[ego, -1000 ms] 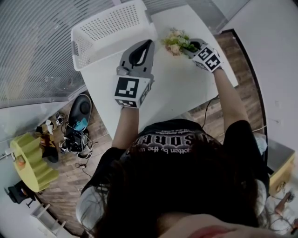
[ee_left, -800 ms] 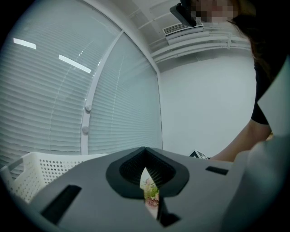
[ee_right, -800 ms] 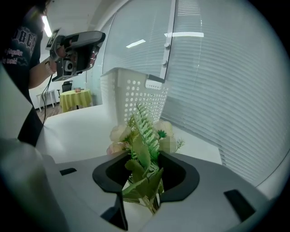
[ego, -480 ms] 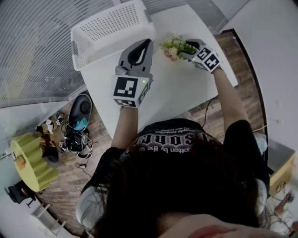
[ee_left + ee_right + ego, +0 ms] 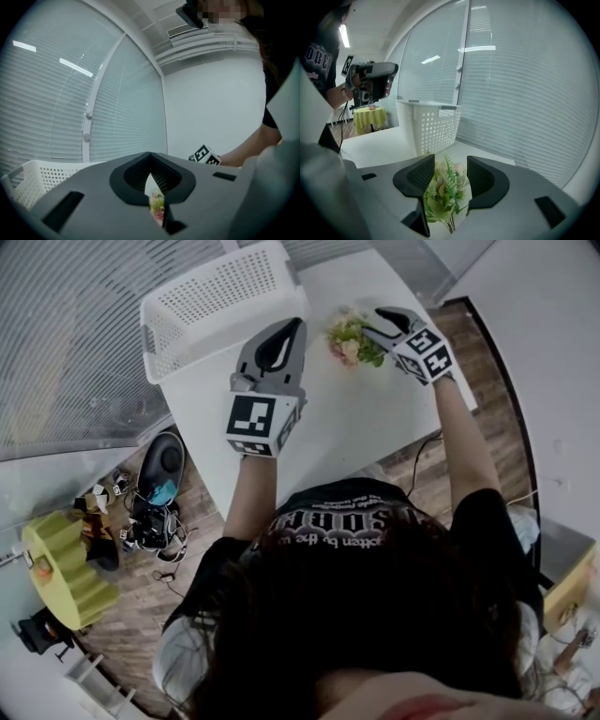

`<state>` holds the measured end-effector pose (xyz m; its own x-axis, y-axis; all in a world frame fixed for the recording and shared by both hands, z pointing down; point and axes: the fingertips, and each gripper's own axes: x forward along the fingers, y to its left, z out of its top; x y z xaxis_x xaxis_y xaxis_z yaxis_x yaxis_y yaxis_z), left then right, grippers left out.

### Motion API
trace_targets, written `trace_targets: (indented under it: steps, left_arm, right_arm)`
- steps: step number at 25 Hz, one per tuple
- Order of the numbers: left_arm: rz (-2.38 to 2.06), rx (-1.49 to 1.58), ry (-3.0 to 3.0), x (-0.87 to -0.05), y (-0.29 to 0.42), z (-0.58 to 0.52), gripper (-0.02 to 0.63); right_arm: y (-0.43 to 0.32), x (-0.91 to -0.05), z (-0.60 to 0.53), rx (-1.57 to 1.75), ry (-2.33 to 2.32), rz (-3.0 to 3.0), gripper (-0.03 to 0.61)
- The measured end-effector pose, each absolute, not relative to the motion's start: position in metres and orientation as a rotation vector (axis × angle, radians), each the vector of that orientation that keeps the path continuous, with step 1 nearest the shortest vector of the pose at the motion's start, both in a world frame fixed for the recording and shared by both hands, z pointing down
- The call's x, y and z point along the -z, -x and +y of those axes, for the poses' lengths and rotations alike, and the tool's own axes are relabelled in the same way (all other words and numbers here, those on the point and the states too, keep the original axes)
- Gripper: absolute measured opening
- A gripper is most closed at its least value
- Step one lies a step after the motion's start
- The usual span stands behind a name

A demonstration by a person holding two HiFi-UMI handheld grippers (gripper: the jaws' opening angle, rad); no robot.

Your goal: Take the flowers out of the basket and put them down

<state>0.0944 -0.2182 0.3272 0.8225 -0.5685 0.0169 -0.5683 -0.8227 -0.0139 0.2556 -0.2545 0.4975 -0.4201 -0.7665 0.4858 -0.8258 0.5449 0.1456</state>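
A small bunch of pale flowers with green leaves (image 5: 351,337) lies on the white table (image 5: 356,418), just right of the white perforated basket (image 5: 211,301). My right gripper (image 5: 378,324) hangs just above the bunch's right side. Its jaws have just been opening and stand apart. In the right gripper view the flowers (image 5: 443,194) show in the gap and neither pad presses on them. My left gripper (image 5: 298,326) is held level over the table beside the basket, jaws together and holding nothing. A sliver of the flowers (image 5: 157,206) shows past its tips.
The basket (image 5: 429,124) stands at the table's far corner against the blinds. The table's right edge runs close behind the flowers. On the floor to the left lie a black bag (image 5: 159,465) and a yellow-green object (image 5: 61,563).
The right gripper's jaws have spread and it has lifted off the flowers, which stay lying on the table. The left gripper has kept still.
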Motion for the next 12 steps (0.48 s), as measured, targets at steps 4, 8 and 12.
trace_targets:
  steps: [4, 8, 12]
  left_arm:
    - [0.926, 0.033, 2.996, -0.327, -0.097, -0.217, 0.002]
    - [0.915, 0.065, 3.005, -0.330, -0.098, -0.215, 0.002]
    - [0.904, 0.032, 3.007, -0.328, -0.102, -0.215, 0.002]
  right_arm:
    - [-0.254, -0.459, -0.256, -0.114, -1.389, -2.337, 0.216]
    - [-0.257, -0.431, -0.250, -0.061, -1.484, -2.313, 0.130]
    - [-0.257, -0.407, -0.240, -0.028, -1.597, -2.314, 0.075]
